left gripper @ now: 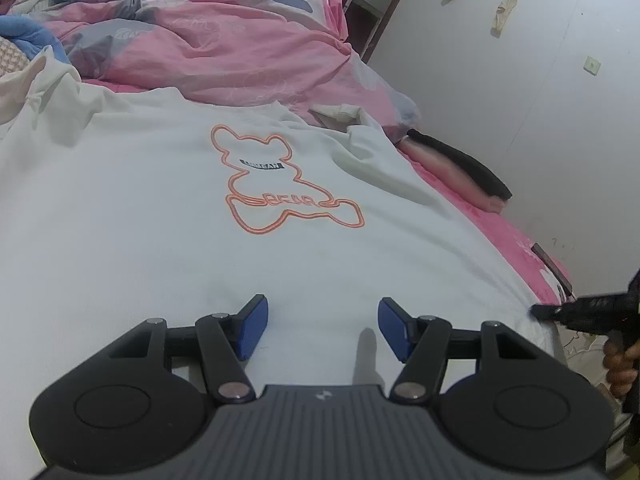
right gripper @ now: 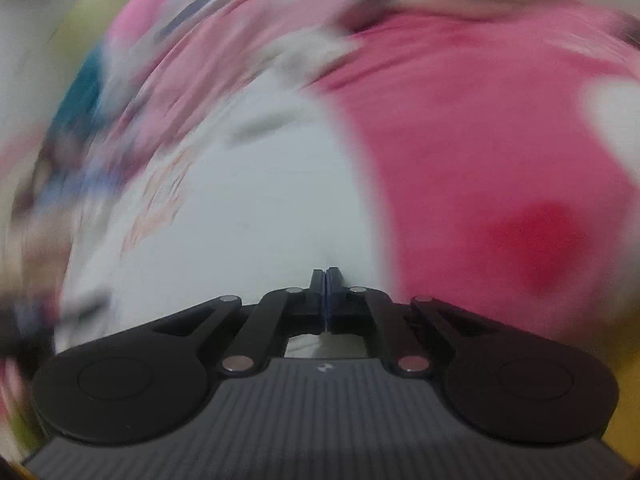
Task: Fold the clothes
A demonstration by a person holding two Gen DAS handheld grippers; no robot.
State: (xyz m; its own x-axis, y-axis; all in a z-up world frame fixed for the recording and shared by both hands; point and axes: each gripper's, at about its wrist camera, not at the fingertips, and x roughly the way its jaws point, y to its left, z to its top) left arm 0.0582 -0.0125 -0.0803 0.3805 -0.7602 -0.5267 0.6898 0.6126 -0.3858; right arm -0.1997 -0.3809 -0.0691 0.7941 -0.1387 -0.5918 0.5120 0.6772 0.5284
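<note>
White bear-print shirt (left gripper: 200, 200), spread flat

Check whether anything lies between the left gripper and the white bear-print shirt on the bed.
Nothing visible does. The left gripper sits with its jaws open directly over the white shirt, with bare fabric between and ahead of them. The pink duvet lies beyond the shirt's far edge, not in the way.

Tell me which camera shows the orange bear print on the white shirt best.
The left wrist view: the bear print lies sharp and whole on the white shirt, ahead of the open left gripper. The right wrist view is smeared by motion blur; only faint orange streaks show on the white cloth.
</note>
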